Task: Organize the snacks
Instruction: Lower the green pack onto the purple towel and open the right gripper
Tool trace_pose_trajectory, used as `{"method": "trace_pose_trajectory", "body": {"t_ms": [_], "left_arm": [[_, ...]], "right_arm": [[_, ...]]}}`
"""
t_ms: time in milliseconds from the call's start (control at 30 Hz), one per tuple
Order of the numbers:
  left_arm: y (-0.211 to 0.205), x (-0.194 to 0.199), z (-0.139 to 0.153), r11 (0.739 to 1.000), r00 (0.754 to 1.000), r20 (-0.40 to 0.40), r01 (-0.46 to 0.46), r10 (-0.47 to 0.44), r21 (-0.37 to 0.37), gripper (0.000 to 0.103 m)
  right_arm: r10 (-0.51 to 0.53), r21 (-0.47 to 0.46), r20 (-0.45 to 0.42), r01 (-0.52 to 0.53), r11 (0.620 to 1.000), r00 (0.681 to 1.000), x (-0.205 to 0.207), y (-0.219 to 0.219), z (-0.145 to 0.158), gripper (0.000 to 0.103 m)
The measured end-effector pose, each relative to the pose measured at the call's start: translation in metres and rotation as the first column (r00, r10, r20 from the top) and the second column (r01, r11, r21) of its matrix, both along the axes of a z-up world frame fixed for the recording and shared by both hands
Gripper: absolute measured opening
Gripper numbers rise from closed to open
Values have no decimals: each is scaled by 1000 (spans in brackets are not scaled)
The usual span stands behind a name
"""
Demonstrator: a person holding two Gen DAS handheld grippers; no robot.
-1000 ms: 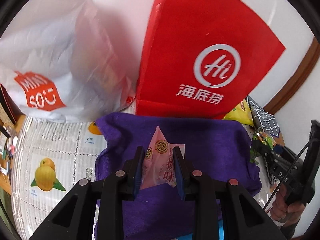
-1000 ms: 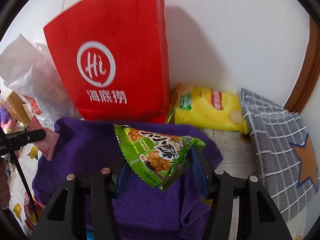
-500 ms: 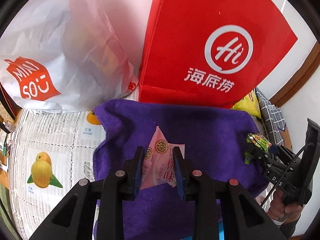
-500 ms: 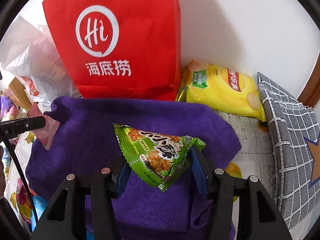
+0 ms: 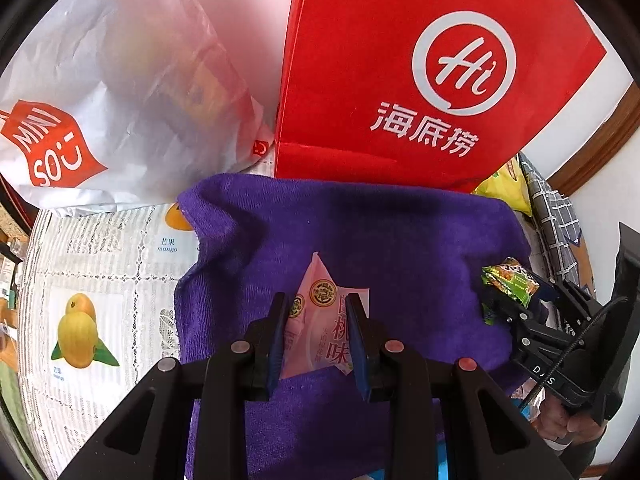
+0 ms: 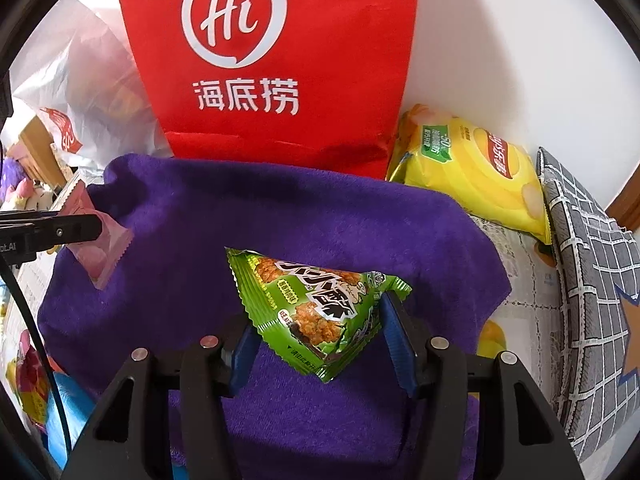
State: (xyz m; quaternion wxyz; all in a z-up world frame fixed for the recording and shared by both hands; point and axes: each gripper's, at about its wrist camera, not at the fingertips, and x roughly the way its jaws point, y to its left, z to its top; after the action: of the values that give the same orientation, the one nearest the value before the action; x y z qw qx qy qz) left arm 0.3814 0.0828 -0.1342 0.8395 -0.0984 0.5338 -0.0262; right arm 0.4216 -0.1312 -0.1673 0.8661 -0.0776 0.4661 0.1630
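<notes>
Through my left wrist camera, my left gripper (image 5: 318, 336) has its jaws clamped on a pink peach-flavour snack packet (image 5: 320, 320), held above the purple towel (image 5: 360, 232) that lies in front of the red Haidilao paper bag (image 5: 420, 72); a white Miniso plastic bag (image 5: 100, 112) slumps to the left on the mango-print tablecloth (image 5: 88, 280). At the right edge my right gripper (image 5: 508, 300) shows with its green packet (image 5: 510, 280). To set this one down well, I judge I should lower it flat onto bare towel, clear of where the green one will land, and let go only once it rests. Compared with a second ago, the towel fills more of the view and the red bag looms larger, so I have sunk toward it, and my other gripper has come in over the towel's right edge. Through my right wrist camera, my right gripper (image 6: 320, 340) is clamped on the triangular green crispy-rice snack packet (image 6: 312, 304), over the towel's middle; a yellow Lay's chip bag (image 6: 472, 172) leans behind, beside a grey checked cushion (image 6: 588, 300). Here too the towel has drawn closer than before.
</notes>
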Motion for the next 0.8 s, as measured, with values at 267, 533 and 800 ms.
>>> {"method": "trace_pose_trajectory", "body": {"t_ms": [267, 533, 800], "left_arm": [[-6, 4, -6, 1000, 1000, -19, 8, -8, -1, 27], [-9, 7, -9, 1000, 999, -34, 13, -13, -5, 27], [-13, 7, -12, 1000, 999, -45, 23, -23, -1, 27]], "right_arm": [[-13, 15, 13, 12, 1000, 1000, -3, -5, 13, 70], [-26, 44, 50, 24, 999, 998, -11, -8, 31, 78], [-54, 56, 44, 51, 997, 998, -9, -9, 36, 84]]}}
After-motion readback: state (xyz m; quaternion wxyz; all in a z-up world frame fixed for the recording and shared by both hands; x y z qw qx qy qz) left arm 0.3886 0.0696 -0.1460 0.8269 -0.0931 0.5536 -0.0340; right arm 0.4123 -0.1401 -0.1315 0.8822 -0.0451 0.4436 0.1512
